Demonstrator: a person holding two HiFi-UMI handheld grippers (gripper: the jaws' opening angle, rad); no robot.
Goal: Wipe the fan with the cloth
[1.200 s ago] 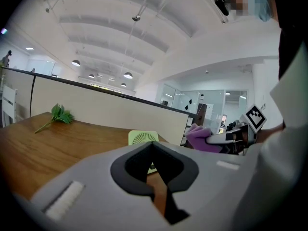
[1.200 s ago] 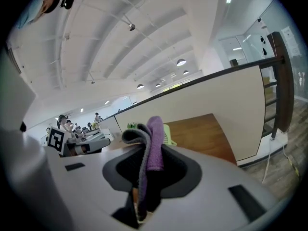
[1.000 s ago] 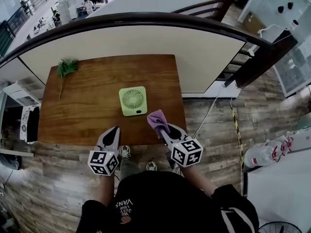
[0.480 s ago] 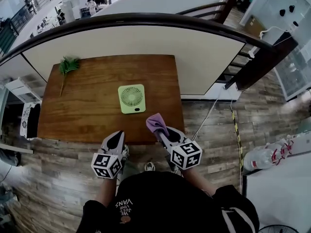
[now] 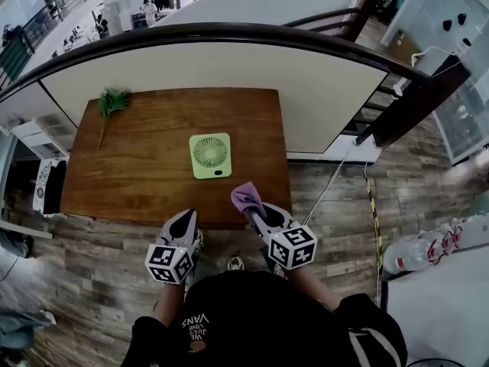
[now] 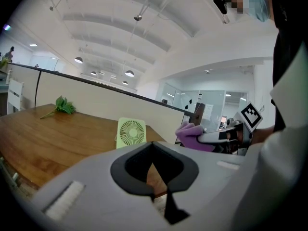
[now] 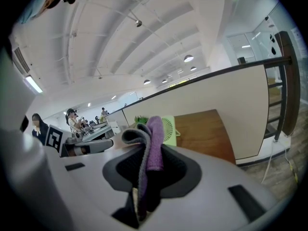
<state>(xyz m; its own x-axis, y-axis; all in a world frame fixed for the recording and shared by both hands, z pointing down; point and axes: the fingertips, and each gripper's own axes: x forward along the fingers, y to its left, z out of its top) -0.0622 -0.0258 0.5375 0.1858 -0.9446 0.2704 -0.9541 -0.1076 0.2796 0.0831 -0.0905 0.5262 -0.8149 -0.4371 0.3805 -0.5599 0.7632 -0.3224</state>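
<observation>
Tabletop (image 5: 137,170) open around fan (image 5: 210,155), cloth (image 5: 247,198) by near edge

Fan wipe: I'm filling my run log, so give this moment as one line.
right gripper: shut on cloth | left gripper: shut, empty | fan: on table, untouched

Left gripper (image 5: 184,219) with jaws pressed together on nothing, right gripper (image 5: 254,212) pinching a purple cloth (image 5: 245,196), both side by side before the torso, tipped slightly downward
</observation>
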